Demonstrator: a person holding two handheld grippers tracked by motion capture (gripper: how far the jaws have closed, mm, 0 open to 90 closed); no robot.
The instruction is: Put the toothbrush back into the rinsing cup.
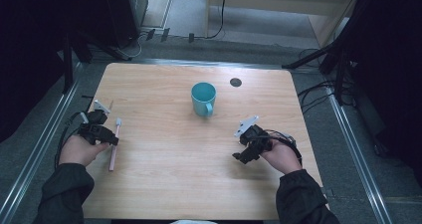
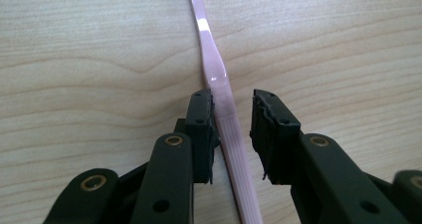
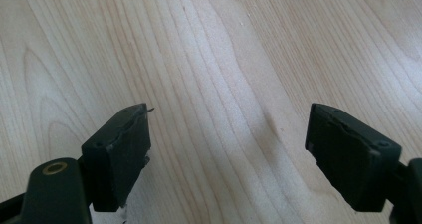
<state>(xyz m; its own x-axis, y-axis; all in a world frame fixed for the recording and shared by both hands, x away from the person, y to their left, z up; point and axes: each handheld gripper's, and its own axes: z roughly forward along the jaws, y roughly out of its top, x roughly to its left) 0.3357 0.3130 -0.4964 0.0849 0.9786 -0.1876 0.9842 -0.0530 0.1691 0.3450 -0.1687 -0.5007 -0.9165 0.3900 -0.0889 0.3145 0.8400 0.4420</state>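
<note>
A: Starting near, on the left: the left gripper [image 1: 102,129] sits over the pink toothbrush [image 1: 115,145], which lies flat on the wooden counter [image 1: 164,149] near its left edge, brush head pointing far.

B: Is it pinched?

A: From above I cannot tell. The left gripper view settles it: the handle of the toothbrush [image 2: 219,84] runs up between the fingers [image 2: 201,129]. One finger is right against it and the other stands clear, so the fingers are partly spread and nothing is clamped.

B: And the right side?

A: The right gripper [image 1: 245,152] is held over bare counter, near the right edge. The high view hides its fingers behind the body. The right gripper view shows them [image 3: 122,149] spread wide with only wood grain between.

B: Farther out?

A: A teal mug [image 1: 203,98] stands upright past the middle of the counter, handle toward the near side, well apart from both grippers. Beyond it, to the right, a small dark round disc [image 1: 235,82] lies near the far edge. Neither shows in the gripper views.
</note>
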